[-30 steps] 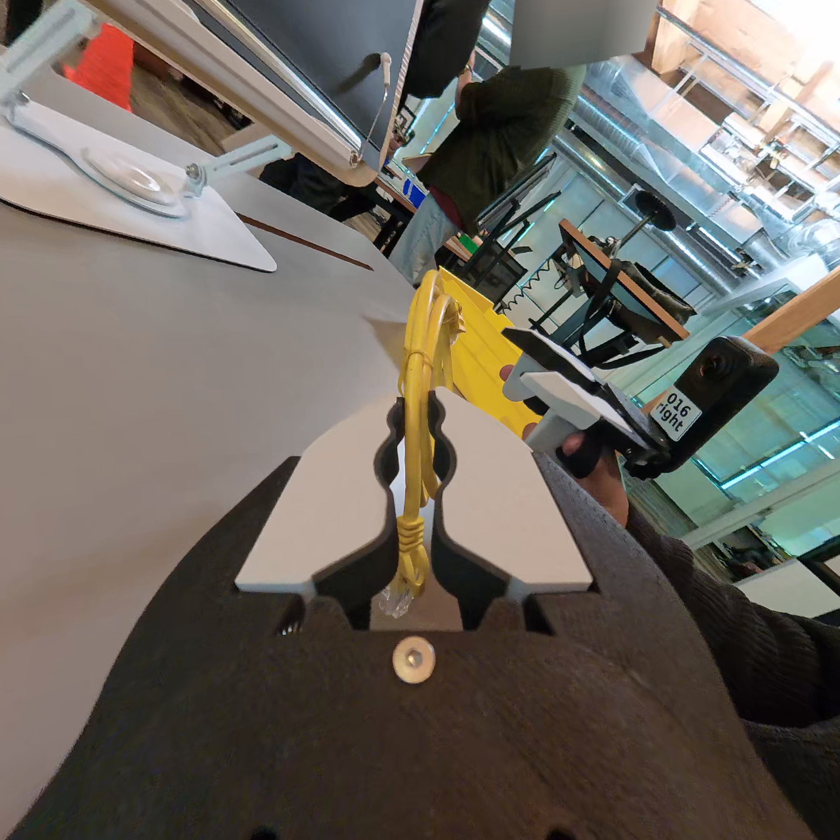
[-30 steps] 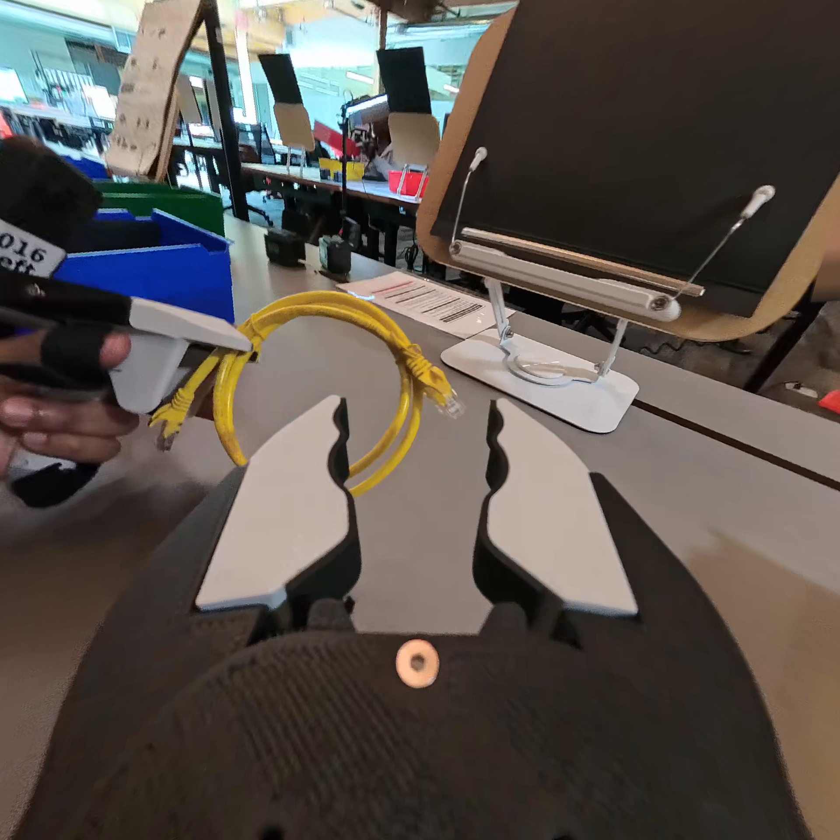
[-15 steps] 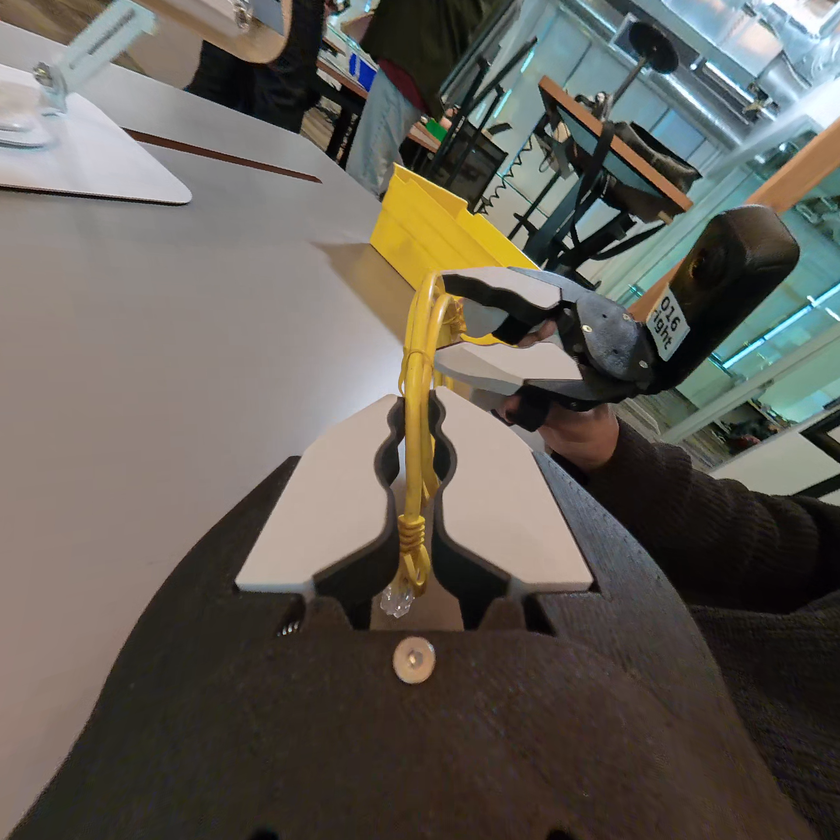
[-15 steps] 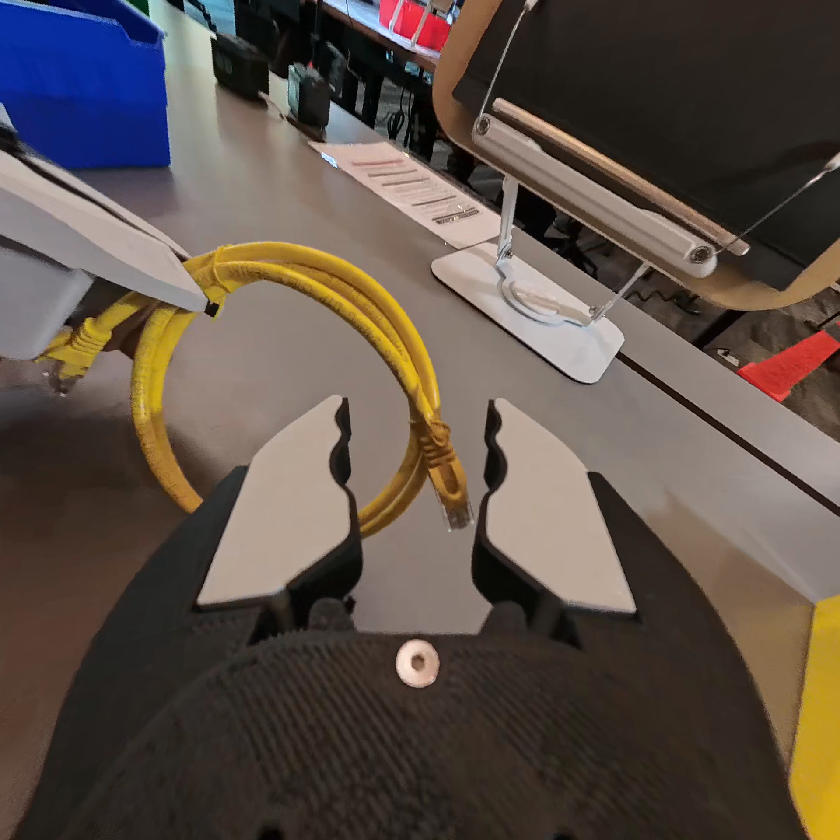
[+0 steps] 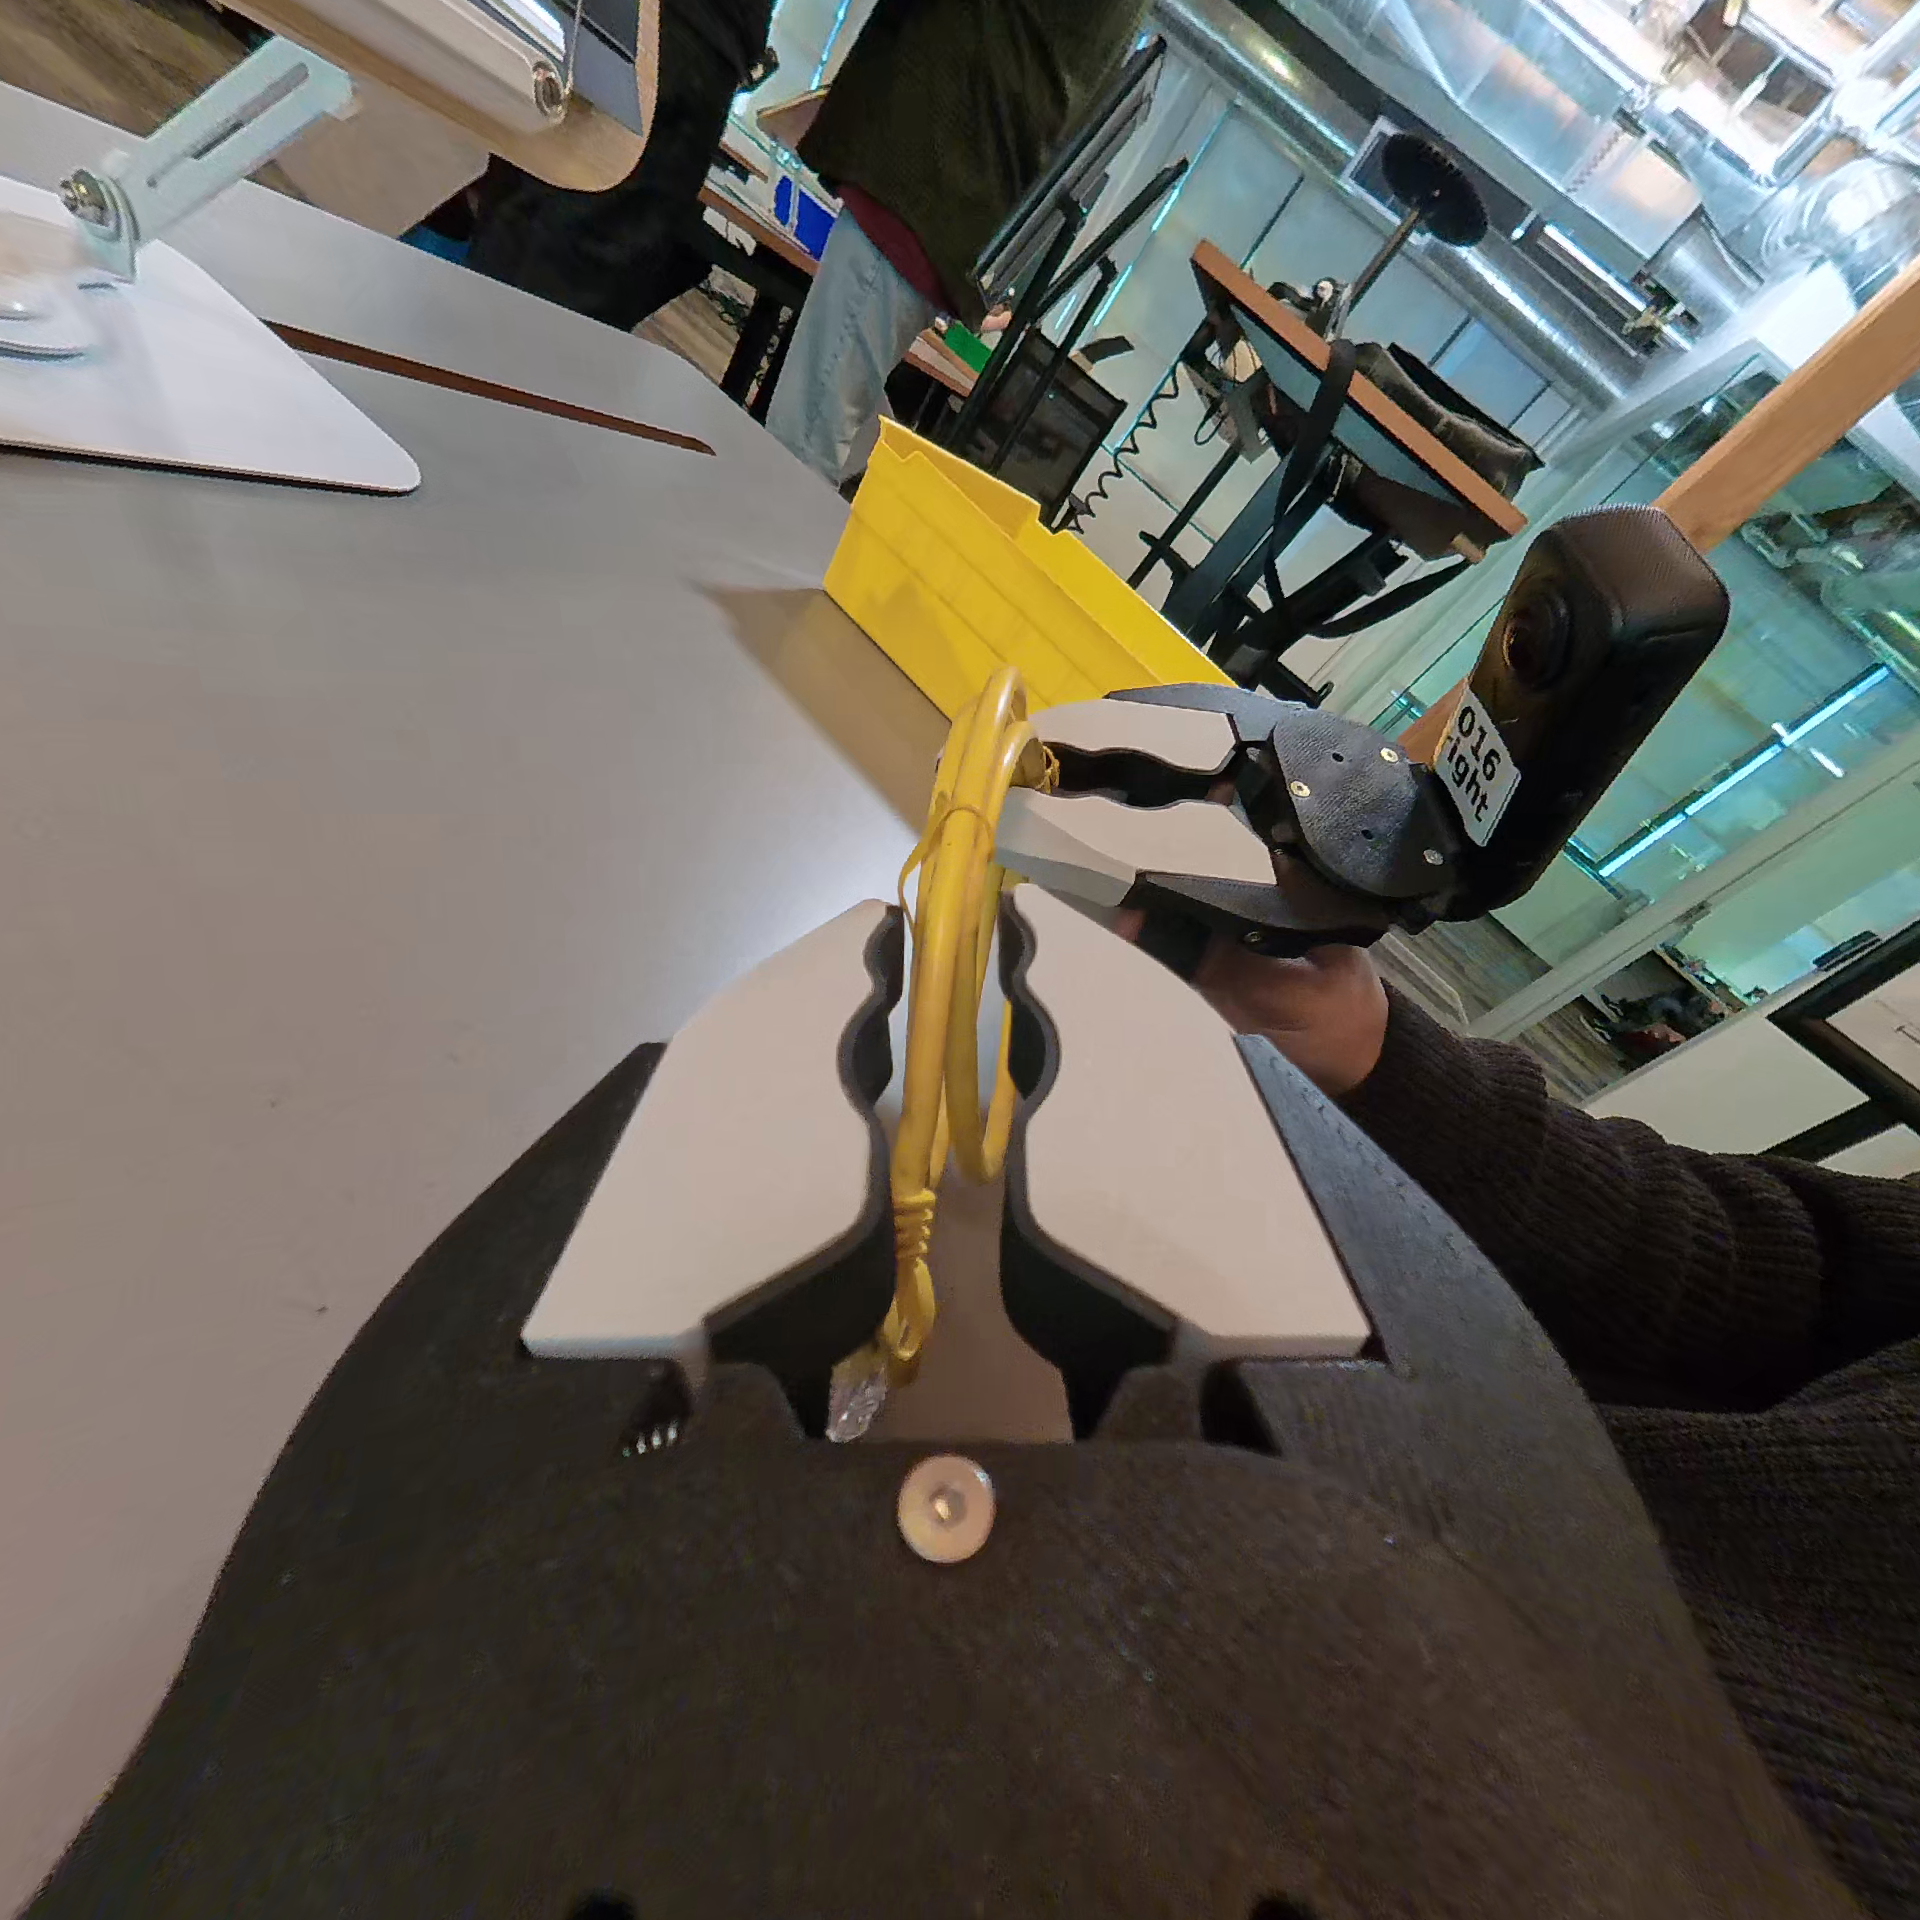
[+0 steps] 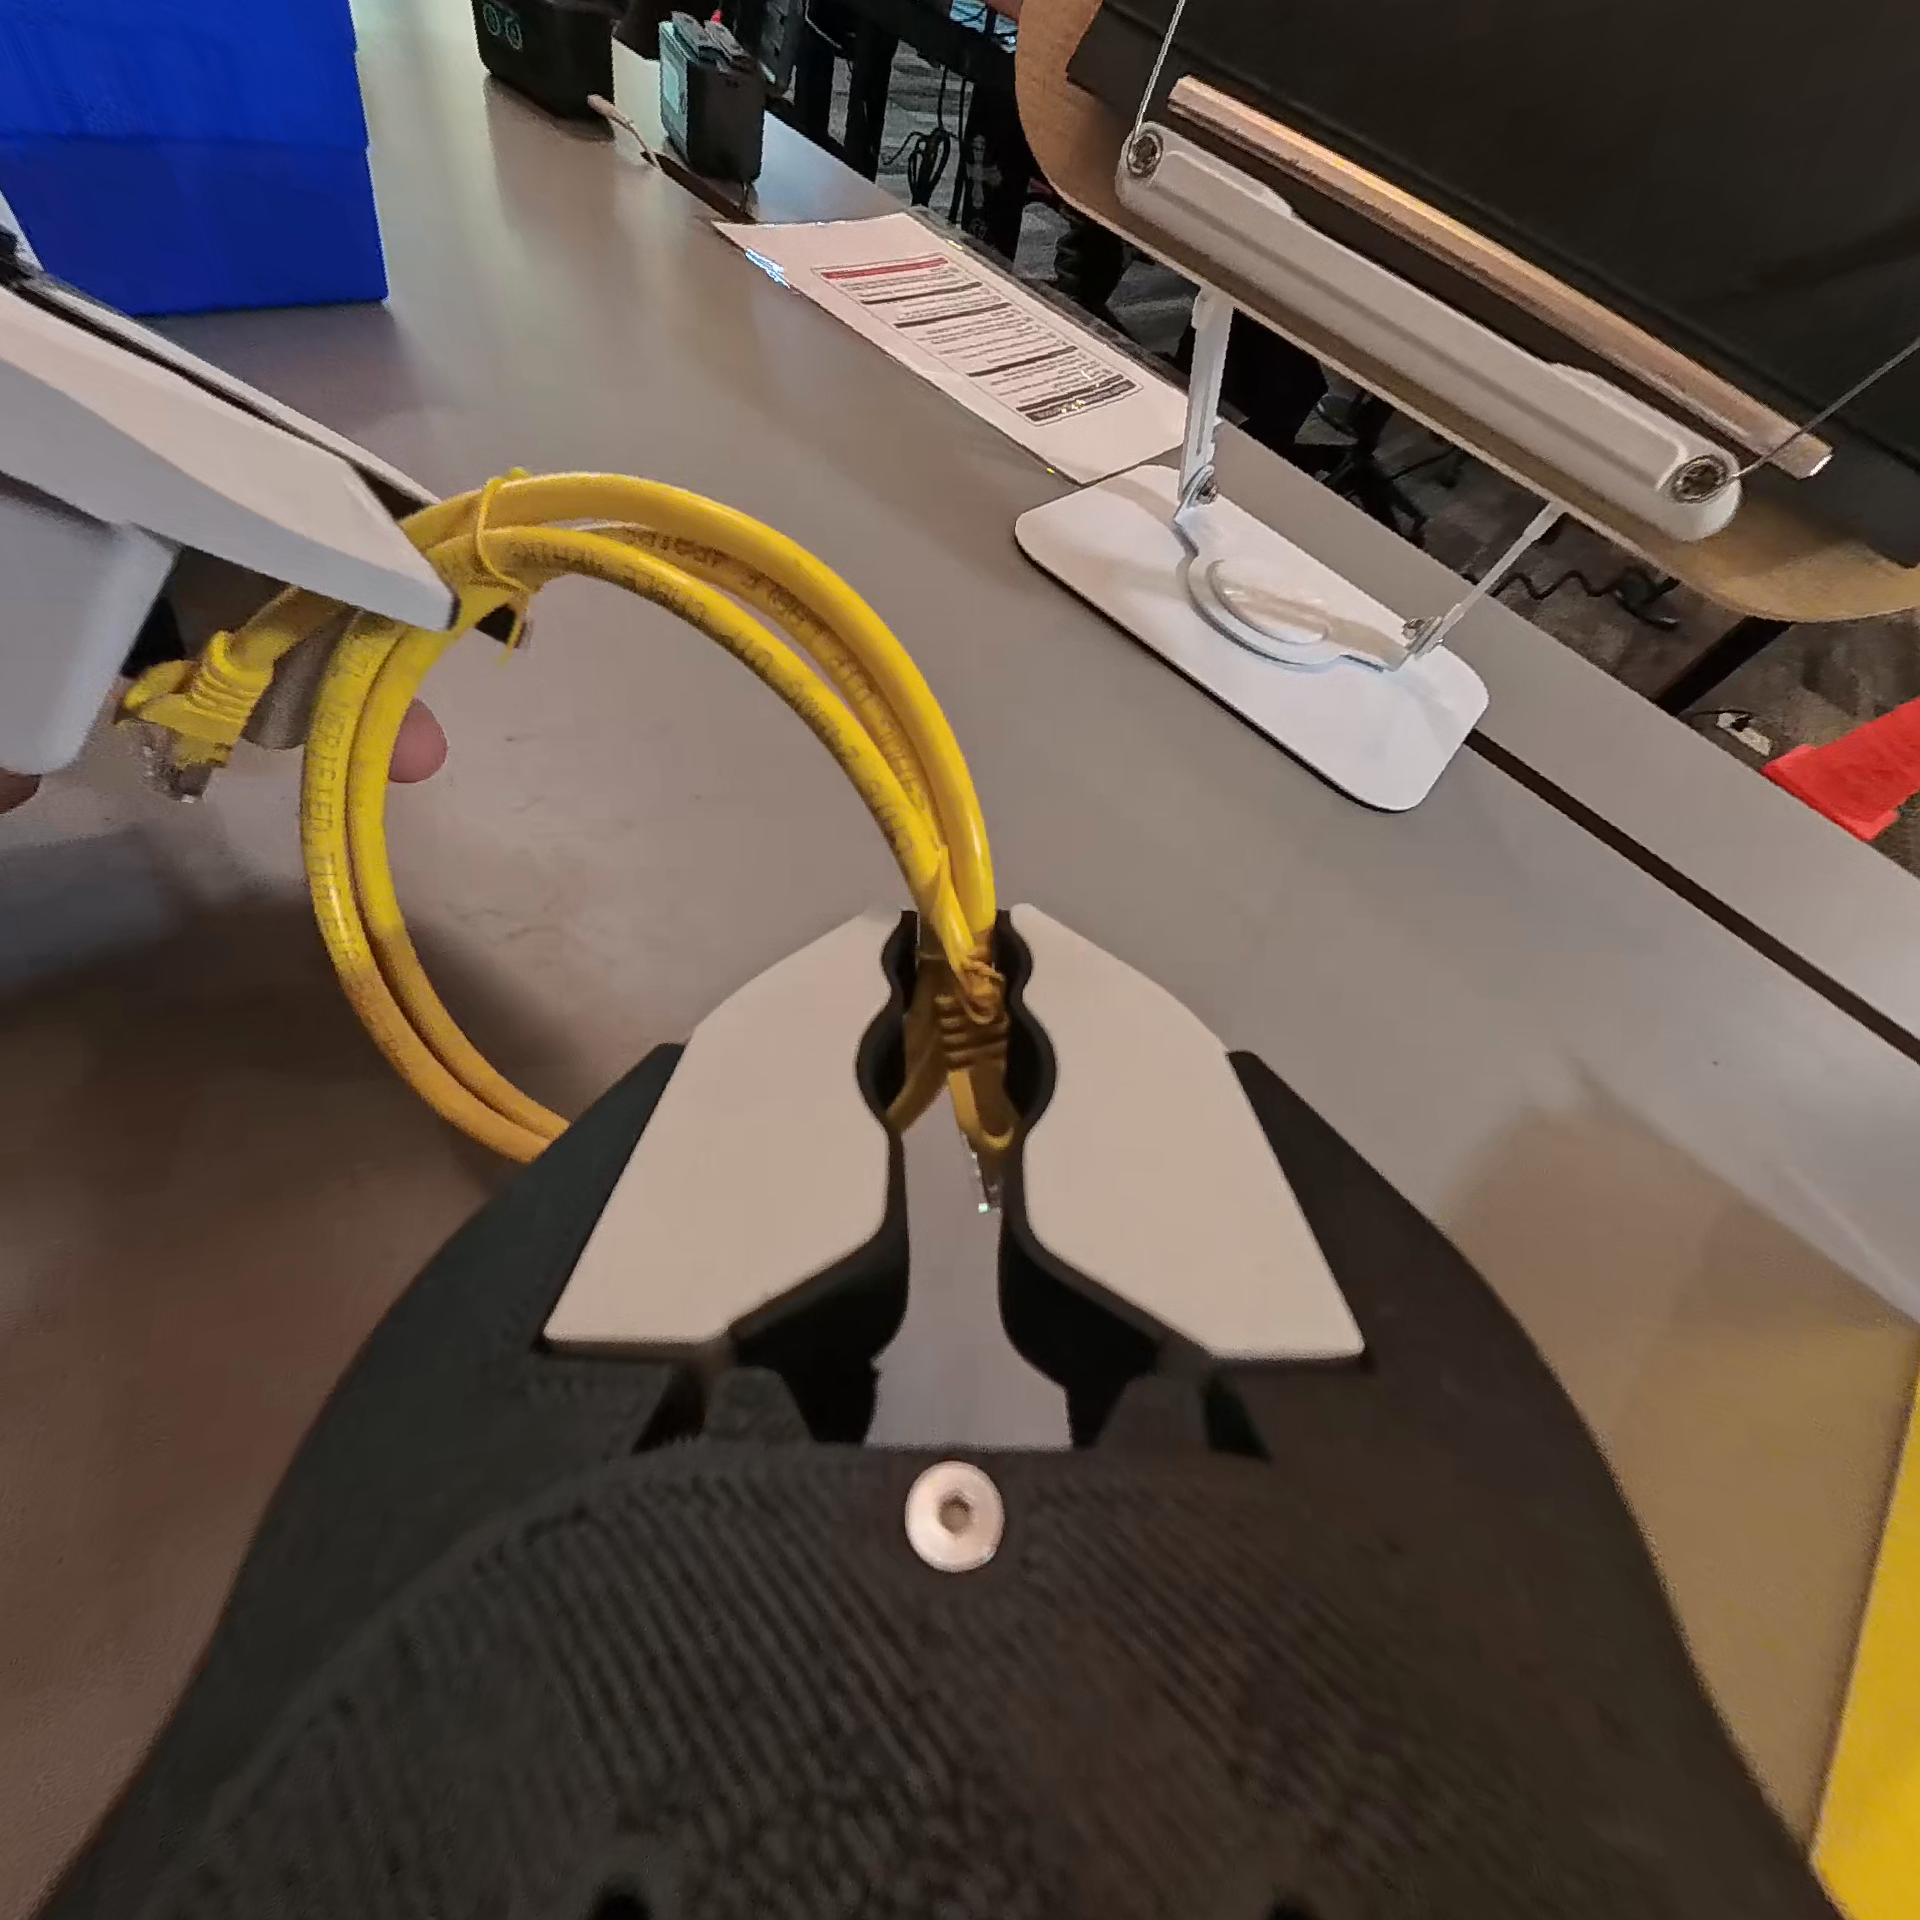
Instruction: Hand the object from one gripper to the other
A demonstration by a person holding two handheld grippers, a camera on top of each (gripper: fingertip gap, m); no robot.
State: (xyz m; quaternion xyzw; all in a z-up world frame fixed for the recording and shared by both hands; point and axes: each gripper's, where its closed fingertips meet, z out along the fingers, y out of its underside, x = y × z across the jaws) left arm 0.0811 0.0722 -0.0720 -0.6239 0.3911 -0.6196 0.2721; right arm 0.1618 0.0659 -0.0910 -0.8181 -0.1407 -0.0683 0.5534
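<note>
A coiled yellow network cable [image 6: 665, 582] hangs in the air above a grey table [image 6: 1195, 935], held at both ends of its loop. The right gripper [image 6: 956, 935] has its jaws pressed onto the coil near one clear-tipped plug. The left gripper [image 5: 945, 935] shows a little more gap in its own view, yet its fingers pinch the far side of the coil, with the other plug dangling between them.

Behind the cable stands a white stand [image 6: 1288, 644] carrying a dark board, with a printed sheet [image 6: 977, 322] lying just beyond its base. A blue bin [image 6: 197, 156] sits at the far left. A yellow bin [image 5: 987, 592] rests near the table edge, behind the right gripper [image 5: 1013, 784], and a person [image 5: 914, 156] stands farther back. Nothing lies on the table directly beneath the coil.

Half a second ago the right jaws were spread around the cable; they have now closed on it. The left jaws have parted slightly.
</note>
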